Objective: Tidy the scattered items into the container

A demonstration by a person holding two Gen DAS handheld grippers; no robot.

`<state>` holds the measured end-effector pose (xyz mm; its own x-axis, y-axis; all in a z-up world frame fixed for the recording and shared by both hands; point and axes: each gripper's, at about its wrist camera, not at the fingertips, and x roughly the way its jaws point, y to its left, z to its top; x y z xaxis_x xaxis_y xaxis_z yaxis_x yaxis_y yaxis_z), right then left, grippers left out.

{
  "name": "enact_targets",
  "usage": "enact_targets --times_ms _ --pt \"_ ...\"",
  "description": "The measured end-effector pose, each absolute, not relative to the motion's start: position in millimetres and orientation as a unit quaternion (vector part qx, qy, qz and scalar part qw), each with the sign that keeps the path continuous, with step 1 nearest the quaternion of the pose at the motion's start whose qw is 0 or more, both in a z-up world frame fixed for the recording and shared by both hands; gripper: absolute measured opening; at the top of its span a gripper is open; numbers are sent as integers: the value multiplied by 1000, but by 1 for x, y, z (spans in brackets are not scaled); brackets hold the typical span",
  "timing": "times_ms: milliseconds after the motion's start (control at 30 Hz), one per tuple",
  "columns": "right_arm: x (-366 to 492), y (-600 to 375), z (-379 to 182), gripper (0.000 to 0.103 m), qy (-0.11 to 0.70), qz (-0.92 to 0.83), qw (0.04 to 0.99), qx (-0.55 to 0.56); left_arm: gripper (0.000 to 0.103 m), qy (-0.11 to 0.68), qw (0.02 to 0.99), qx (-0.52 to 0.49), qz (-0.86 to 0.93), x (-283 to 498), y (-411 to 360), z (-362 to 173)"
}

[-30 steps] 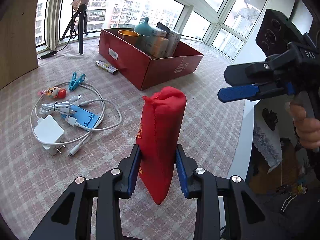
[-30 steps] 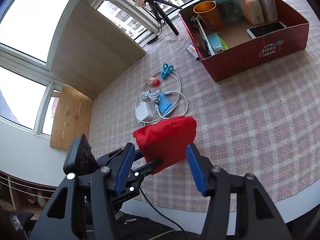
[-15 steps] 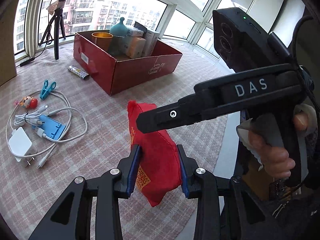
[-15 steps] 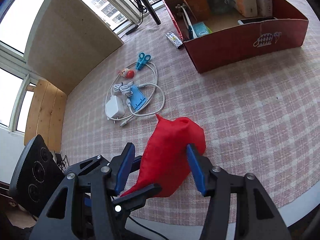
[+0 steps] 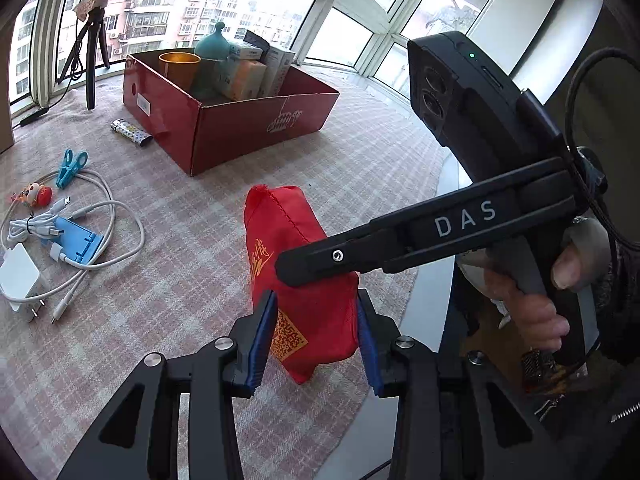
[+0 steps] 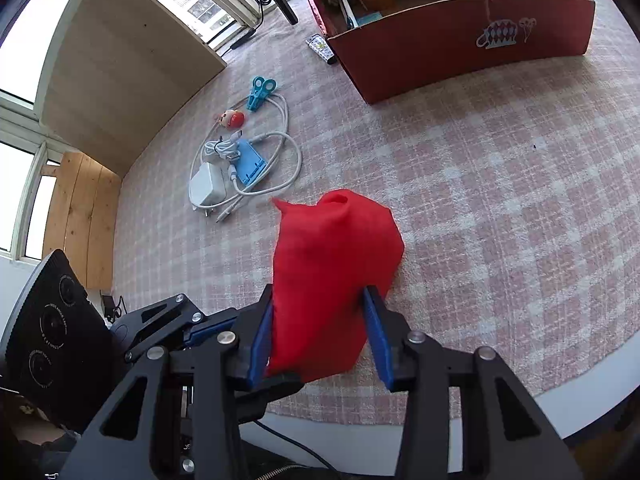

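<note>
A red fabric pouch with gold print hangs over the checked tablecloth near the table's front edge. My left gripper is shut on its lower end. My right gripper comes in from the side, and both of its blue pads press on the same pouch. The red cardboard box stands farther back, holding a gold cup, a teal bottle and small cartons. Left of the pouch on the cloth lie a white charger with looped cables, a blue phone stand, a small toy figure, a blue clip and a patterned lighter.
A tripod with a ring light stands behind the box by the windows. A wooden panel borders the table's far left. The table's rounded edge runs just under the grippers. A hand holds the right gripper's handle.
The right gripper swung in from the right and its jaws narrowed onto the pouch. The pouch tilted and sank lower. The left jaws stand slightly wider.
</note>
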<state>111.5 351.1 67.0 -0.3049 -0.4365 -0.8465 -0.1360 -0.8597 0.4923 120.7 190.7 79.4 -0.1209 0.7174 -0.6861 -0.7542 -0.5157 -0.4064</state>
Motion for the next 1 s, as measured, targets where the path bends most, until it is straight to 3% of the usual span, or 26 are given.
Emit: enact_targets --times_ms 267,467,733,1000 --pt "111 390 92 29 -287 -776 134 546 36 -1 419 -433 798 101 148 107" --pt "83 443 144 29 -306 -800 163 491 36 -25 323 -419 848 69 115 128" --pt "15 513 215 29 -235 -858 184 418 36 -49 216 -408 886 37 93 144" --pt "-64 539 194 29 -183 -854 237 426 36 -61 144 -417 895 18 102 144"
